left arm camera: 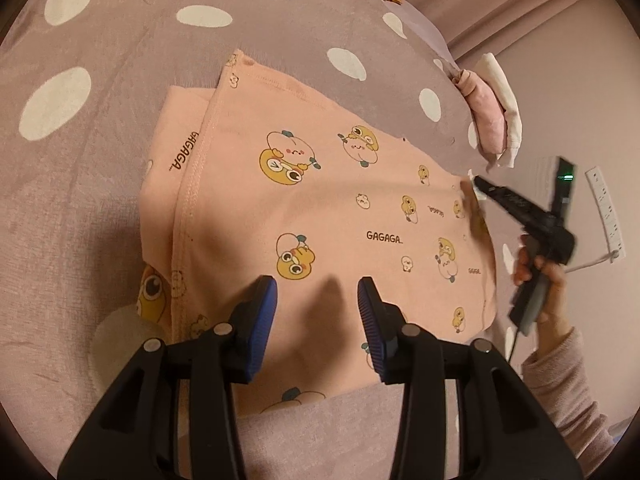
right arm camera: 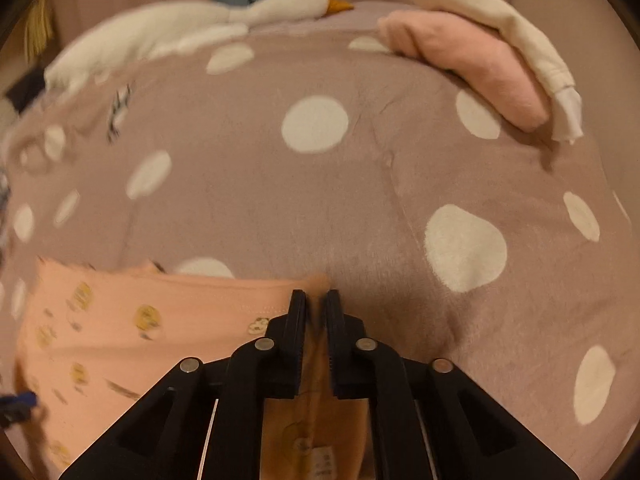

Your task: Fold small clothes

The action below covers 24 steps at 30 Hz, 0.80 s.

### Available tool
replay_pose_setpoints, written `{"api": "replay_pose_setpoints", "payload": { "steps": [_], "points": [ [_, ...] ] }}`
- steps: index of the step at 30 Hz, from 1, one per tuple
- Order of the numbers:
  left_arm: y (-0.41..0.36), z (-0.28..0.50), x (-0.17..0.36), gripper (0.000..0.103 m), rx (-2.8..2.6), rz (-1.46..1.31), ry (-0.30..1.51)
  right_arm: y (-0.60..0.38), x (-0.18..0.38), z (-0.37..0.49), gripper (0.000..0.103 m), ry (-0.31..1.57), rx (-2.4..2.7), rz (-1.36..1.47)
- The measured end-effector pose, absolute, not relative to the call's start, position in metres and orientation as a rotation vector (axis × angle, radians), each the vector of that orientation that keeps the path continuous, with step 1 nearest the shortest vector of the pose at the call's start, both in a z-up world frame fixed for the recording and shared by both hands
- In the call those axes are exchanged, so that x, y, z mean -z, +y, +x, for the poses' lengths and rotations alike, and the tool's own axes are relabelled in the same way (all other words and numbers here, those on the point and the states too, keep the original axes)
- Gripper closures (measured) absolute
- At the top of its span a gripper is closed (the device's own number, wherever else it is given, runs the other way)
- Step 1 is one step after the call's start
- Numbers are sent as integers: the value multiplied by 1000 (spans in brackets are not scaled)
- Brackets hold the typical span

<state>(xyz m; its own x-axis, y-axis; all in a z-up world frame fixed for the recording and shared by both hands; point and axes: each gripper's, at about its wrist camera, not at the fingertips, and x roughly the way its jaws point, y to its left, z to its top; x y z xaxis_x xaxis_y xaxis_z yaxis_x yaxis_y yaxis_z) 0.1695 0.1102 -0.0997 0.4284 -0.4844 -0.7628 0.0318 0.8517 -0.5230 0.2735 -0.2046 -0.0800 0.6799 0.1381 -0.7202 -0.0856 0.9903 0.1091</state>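
Right gripper point(right arm camera: 315, 300) angles down, fingers pinched on the peach garment's point(left arm camera: 320, 208) corner on the bed point(right arm camera: 320, 200). Left gripper point(left arm camera: 317, 292) hovers tilted above the cloth, fingers parted, empty.

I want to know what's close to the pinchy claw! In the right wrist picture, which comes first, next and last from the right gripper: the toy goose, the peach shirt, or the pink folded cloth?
1. Peach shirt: its edge is pinched in the right gripper.
2. Pink folded cloth: upper right, on the spotted blanket.
3. Toy goose: along the far edge, top left.
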Motion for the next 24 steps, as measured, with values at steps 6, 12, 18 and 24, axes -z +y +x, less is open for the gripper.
{"api": "replay_pose_setpoints", "payload": {
  "steps": [6,12,18,24],
  "points": [
    [102,168,99,62,298,-403,1086,-188,63,223,93,787,-322,11],
    [90,164,99,61,261,-295,1077,-174,99,184,93,894,-422,-82],
    [91,157,104,61,232,-257,1072,-188,119,162,93,926,-382,-71],
    [96,142,104,58,232,-276,1072,-197,118,146,93,936,-307,-63]
  ]
}}
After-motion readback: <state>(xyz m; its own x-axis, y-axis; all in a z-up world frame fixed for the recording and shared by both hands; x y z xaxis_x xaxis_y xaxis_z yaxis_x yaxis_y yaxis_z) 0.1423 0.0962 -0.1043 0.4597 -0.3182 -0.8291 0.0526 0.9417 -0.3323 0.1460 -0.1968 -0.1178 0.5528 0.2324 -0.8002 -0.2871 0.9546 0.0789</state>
